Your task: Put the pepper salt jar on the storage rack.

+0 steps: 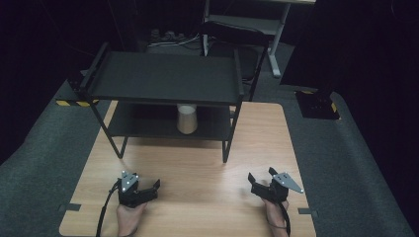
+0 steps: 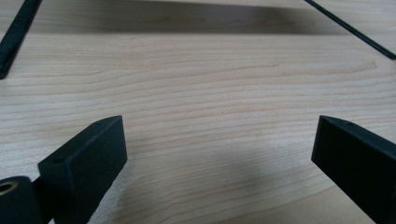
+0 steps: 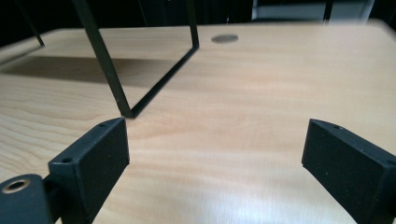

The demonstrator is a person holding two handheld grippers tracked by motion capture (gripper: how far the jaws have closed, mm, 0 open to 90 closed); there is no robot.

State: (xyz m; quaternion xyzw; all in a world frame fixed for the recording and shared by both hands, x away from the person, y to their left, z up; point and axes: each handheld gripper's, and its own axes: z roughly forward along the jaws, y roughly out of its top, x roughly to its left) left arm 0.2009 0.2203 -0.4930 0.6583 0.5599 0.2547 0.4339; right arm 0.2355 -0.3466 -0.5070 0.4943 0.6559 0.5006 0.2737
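Note:
My left gripper point(image 1: 148, 181) rests low over the near left part of the wooden table point(image 1: 197, 168); its jaws stand wide apart with only bare wood between them, as the left gripper view point(image 2: 219, 135) confirms. Near the table's front right, my right gripper point(image 1: 261, 175) is also open and holds nothing point(image 3: 217, 135). A black two-tier rack point(image 1: 165, 76) stands at the back of the table. A pale cup point(image 1: 187, 118) sits upright on its lower shelf, far from both grippers.
The rack's thin front right leg point(image 3: 109, 70) stands just ahead and left of my right gripper. Rack legs point(image 2: 14, 37) cross the top corners of the left gripper view. Grey carpet point(image 1: 346, 163) surrounds the table; a desk frame point(image 1: 276, 44) stands behind.

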